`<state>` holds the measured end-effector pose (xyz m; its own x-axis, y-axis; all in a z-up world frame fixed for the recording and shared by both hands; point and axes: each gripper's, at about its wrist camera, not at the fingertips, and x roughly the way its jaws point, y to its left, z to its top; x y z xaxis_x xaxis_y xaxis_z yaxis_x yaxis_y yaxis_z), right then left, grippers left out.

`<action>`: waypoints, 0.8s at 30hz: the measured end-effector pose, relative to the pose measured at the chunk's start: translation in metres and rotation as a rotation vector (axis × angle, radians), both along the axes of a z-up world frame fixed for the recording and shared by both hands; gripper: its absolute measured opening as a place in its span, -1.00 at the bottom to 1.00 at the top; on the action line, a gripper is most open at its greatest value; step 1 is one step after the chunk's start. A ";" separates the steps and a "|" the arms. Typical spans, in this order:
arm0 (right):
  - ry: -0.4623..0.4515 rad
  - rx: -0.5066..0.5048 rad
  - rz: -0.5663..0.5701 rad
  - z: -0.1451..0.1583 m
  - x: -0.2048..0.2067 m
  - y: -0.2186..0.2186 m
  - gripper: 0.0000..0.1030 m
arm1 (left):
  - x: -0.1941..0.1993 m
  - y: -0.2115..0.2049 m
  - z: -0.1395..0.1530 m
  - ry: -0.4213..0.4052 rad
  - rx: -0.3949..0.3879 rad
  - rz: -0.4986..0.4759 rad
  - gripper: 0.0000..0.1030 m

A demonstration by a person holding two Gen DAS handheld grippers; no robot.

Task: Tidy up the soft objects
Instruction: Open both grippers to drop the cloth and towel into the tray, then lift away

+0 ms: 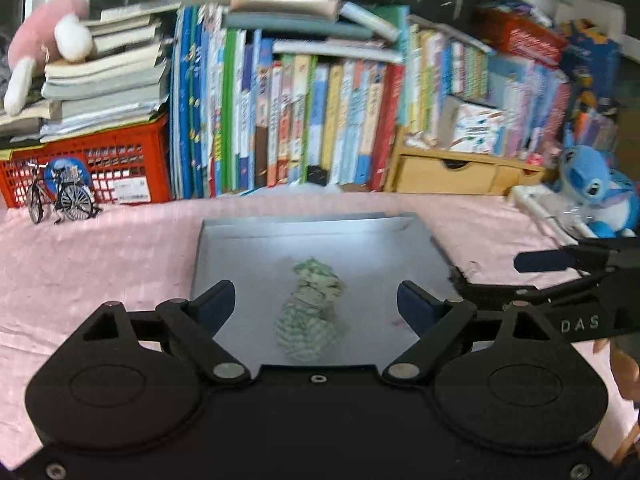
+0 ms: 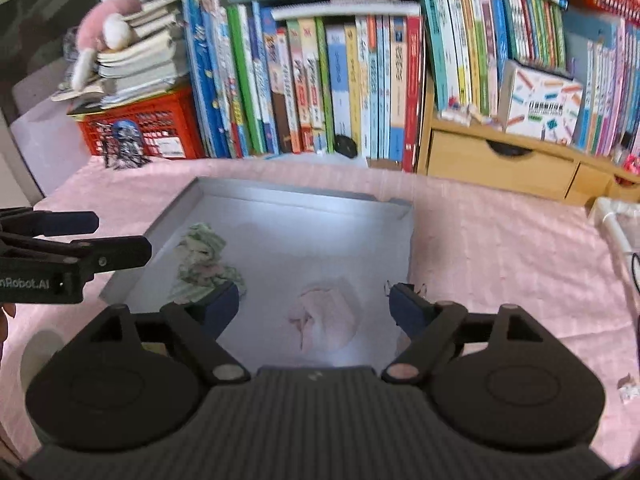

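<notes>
Both tongs, left [image 1: 316,306] and right [image 2: 314,306], hang open and empty above the tray [image 2: 296,196]; green cloth [image 1: 310,312] by its left edge, pink cloth [image 2: 326,318] mid-tray, probably so they're corralled together.

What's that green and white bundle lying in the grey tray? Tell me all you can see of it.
The green-and-white bundle looks like soft striped cloth, crumpled into a loose, lumpy, elongated heap rather than folded. It lies flat on the floor of the grey tray, toward its left side in the right wrist view, apart from a pale pink bundle beside it. The left gripper hovers above it with jaws wide open; nothing touches it but the tray.
</notes>
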<state>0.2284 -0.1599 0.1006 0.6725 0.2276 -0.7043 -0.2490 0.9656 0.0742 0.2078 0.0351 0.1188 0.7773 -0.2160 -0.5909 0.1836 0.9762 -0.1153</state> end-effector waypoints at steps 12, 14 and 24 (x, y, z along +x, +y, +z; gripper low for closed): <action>-0.189 -0.009 0.022 0.019 -0.087 -0.010 0.91 | -0.110 -0.015 -0.004 -0.255 -0.033 -0.037 0.91; -0.218 -0.010 0.018 0.018 -0.100 -0.012 0.94 | -0.126 -0.017 -0.009 -0.292 -0.034 -0.019 0.94; -0.331 -0.033 -0.030 -0.012 -0.164 -0.021 0.94 | -0.188 -0.011 -0.048 -0.355 -0.031 0.014 0.98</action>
